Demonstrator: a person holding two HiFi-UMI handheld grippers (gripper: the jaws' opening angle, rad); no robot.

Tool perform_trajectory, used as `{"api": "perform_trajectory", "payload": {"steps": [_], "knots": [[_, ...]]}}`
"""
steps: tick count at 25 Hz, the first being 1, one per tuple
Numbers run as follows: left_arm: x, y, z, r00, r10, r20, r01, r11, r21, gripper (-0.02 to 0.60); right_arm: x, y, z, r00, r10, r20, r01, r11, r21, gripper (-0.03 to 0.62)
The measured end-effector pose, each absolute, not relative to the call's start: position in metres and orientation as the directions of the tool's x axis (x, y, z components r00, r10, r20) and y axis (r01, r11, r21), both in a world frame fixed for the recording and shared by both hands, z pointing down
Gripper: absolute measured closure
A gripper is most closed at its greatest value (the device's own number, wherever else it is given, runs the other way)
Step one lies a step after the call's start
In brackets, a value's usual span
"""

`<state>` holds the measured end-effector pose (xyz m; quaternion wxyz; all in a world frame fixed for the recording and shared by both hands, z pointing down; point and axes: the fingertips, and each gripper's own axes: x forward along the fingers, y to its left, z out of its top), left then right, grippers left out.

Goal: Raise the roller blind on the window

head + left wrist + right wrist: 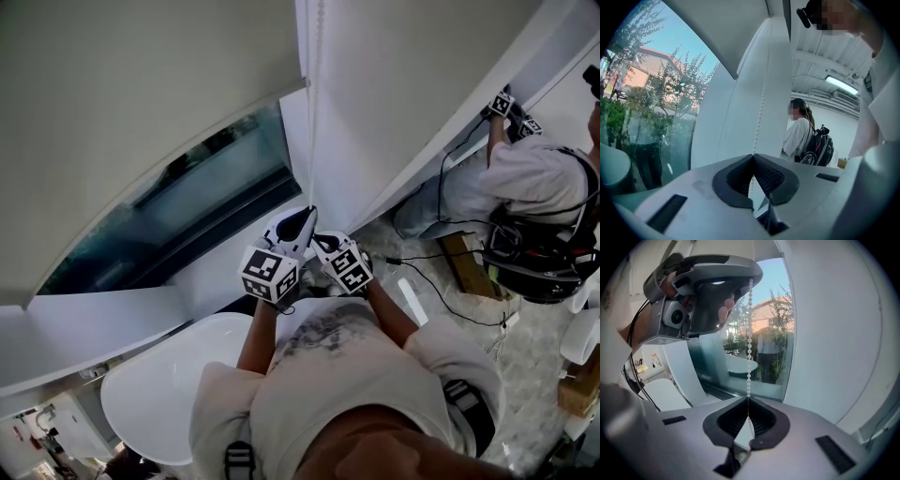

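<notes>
Head view shows the roller blind (141, 112) hanging part-way down the window (187, 206), up and to the left of both tools, its bottom edge running slantwise across the glass with a strip of pane bare below it. The bead chain (313, 112) drops straight from above, along the white window frame (375, 122), into the pair of tools held close together.

The left tool (302, 223) sits higher on the chain, and the right tool (326, 246) is just below and beside it, the two nearly touching. In the left gripper view the left tool (752, 155) has its jaws pressed together at the tips, with the bead chain (762, 108) rising from them up the frame. In the right gripper view the bead chain (749, 333) runs taut from under the left tool (752, 276) straight down into the right tool (748, 398), whose jaws are clamped tight on it.

Below and left of the tools stands a white round desk (169, 394). Well off to the right of them, another person (534, 178) crouches at the next window, wearing a dark backpack (818, 147). Black cables (441, 291) trail over the floor (525, 356) between that person and the tools.
</notes>
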<state>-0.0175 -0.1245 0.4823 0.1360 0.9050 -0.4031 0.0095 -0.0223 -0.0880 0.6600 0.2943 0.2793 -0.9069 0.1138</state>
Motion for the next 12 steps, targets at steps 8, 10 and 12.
{"api": "perform_trajectory", "payload": {"steps": [8, 10, 12], "knots": [[-0.017, -0.123, 0.478, 0.675, -0.728, 0.123, -0.732, -0.639, 0.236, 0.574, -0.021, -0.071, 0.657, -0.677, -0.468, 0.569, -0.528, 0.846, 0.067, 0.531], [-0.016, -0.122, 0.478, 0.675, -0.727, 0.123, -0.732, -0.64, 0.235, 0.574, -0.018, -0.068, 0.651, -0.684, -0.466, 0.561, -0.532, 0.845, 0.053, 0.531], [-0.015, -0.122, 0.478, 0.676, -0.727, 0.122, -0.731, -0.64, 0.235, 0.574, -0.014, -0.068, 0.641, -0.69, -0.476, 0.546, -0.542, 0.839, 0.047, 0.53]]}}
